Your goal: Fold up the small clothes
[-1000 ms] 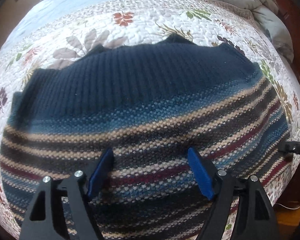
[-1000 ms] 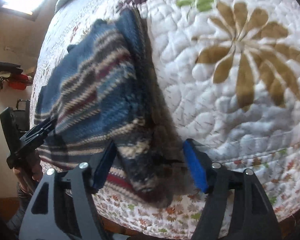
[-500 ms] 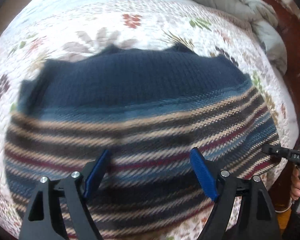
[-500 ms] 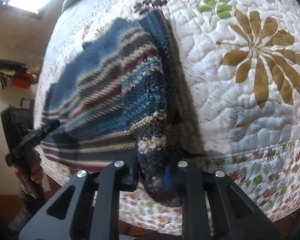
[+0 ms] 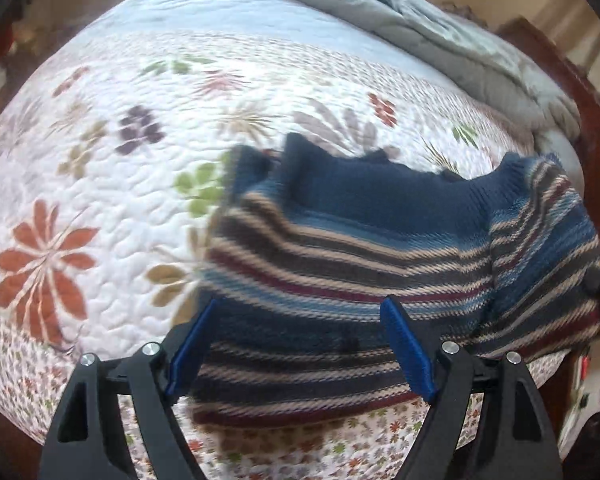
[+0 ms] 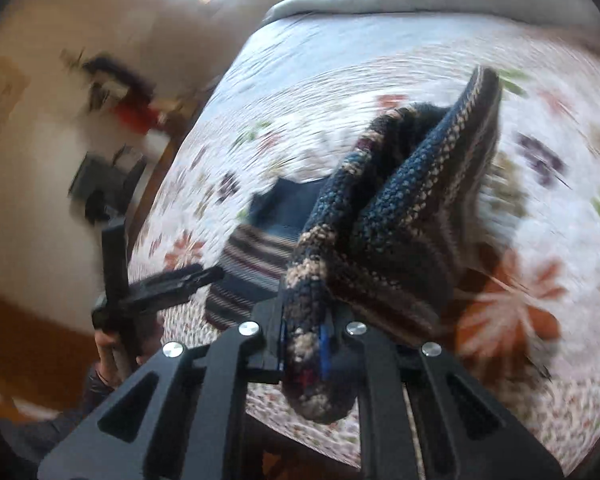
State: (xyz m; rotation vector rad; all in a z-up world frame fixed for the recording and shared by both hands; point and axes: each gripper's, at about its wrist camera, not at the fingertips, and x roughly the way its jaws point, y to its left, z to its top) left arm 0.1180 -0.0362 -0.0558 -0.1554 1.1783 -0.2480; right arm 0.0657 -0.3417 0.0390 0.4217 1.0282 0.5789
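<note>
With the right gripper [image 6: 304,344] closing its fingers on the striped sweater's [image 5: 360,264] hem (bunched thick between them) and the left gripper [image 5: 296,344] gaping empty above it on the bed [image 5: 100,184], the raised flap may slip free.

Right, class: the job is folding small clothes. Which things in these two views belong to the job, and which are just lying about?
Part of the job:
- sweater
- right hand-held gripper, jaws closing on the sweater's edge
- left hand-held gripper, open above the sweater

Just lying about:
- grey blanket
- quilt, only the work surface
- red object by the wall, too blurred to name
</note>
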